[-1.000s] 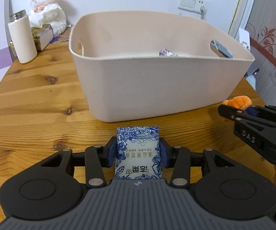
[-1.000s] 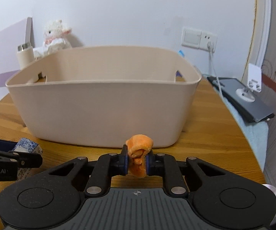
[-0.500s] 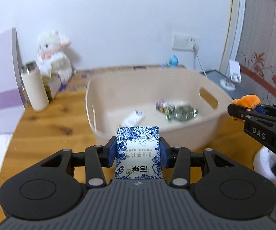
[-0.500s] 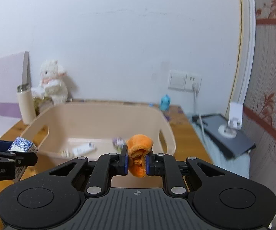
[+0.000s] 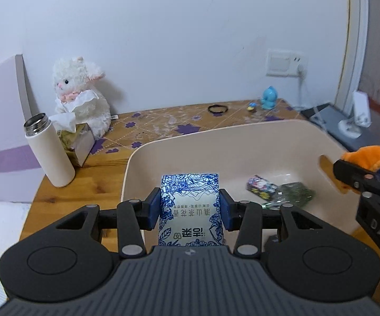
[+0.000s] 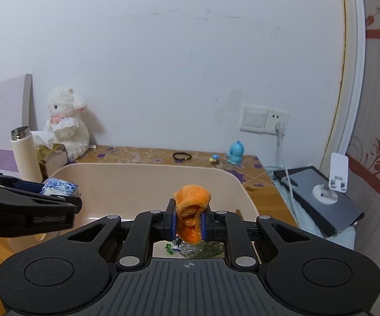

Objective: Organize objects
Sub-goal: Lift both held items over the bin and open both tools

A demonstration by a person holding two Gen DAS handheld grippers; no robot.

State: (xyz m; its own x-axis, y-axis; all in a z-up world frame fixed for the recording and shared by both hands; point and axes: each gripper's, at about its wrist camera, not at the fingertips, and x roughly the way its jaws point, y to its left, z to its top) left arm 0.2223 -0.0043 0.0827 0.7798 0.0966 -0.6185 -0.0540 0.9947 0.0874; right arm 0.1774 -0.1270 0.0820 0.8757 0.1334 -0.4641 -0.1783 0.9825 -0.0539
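Note:
My left gripper [image 5: 190, 205] is shut on a blue-and-white tissue pack [image 5: 191, 210] and holds it above the near left part of the beige bin [image 5: 216, 137]. My right gripper [image 6: 188, 220] is shut on a small orange plush toy [image 6: 191, 205] above the bin's [image 6: 142, 169] right side. The orange toy [image 5: 365, 156] and the right gripper show at the right in the left wrist view. The tissue pack [image 6: 58, 187] shows at the left in the right wrist view. Small wrapped packets [image 5: 277, 189] lie on the bin's floor.
A white bottle [image 5: 49, 150], a tissue box [image 5: 76, 142] and a white plush lamb [image 5: 80, 92] stand at the table's back left. A black hair tie [image 5: 217, 109] and a blue figurine [image 5: 269, 101] lie behind the bin. A tablet [image 6: 319, 197] and a phone stand [image 6: 335, 176] are on the right.
Both grippers rose from table height in front of the bin and moved forward over it, each still holding its object. The bin's inside came into view.

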